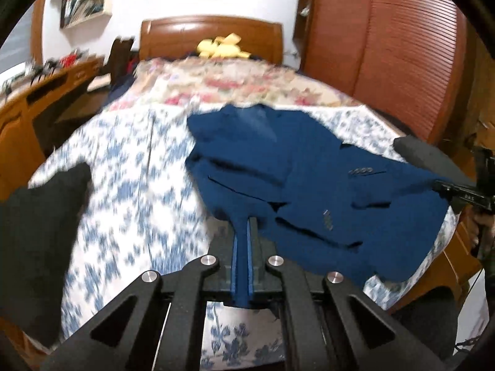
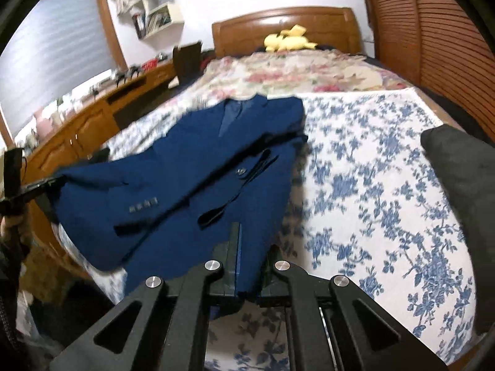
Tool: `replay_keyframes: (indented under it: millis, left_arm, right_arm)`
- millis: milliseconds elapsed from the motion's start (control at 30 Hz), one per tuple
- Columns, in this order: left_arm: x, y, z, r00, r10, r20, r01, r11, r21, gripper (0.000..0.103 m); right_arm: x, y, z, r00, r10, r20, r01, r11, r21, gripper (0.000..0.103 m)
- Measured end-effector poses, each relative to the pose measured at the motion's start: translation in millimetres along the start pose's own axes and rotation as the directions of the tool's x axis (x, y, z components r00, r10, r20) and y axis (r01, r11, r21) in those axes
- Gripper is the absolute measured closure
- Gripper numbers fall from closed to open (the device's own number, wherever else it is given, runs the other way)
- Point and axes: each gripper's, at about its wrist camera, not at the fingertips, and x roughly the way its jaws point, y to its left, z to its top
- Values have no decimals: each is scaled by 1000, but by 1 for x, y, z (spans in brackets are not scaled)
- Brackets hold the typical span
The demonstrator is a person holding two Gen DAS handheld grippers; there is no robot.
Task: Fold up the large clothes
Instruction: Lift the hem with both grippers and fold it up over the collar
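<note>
Left wrist view: the left gripper [image 1: 244,225] is clamped tight on the near hem of the blue jacket [image 1: 309,179], which lies spread on the floral bedspread [image 1: 130,167]. The right gripper [image 2: 236,232] pinches the same hem further along — its jaws nearly closed on the cloth — lifting that edge.

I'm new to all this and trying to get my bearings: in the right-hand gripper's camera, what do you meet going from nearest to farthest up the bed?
Right gripper pinching the blue jacket hem → floral quilt → yellow plush toy → wooden headboard.
</note>
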Motion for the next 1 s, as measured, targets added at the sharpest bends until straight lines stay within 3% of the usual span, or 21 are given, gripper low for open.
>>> replay_keyframes:
  millis: [233,467,800,1000]
  left_arm:
    - [-53,-32,16,992,-19,124,11,998,61,98]
    - [-100,-42,21,982,-7,188,0,999,35,98]
    - [-170,-55,34,962,-19,272,-2,997,78,98]
    - [-179,-51,37,953,-8,303,-12,998,65,98]
  right_arm:
    - [-49,20,3,997,-10,77,13,999,-39,98]
    - [-118,41,-5,993,-18,115,34,989,-142,98]
    - [-207,53,-21,973,-18,230,54,987,-154,98]
    - [-225,54,-23,966,2,259,45,984,-175,98]
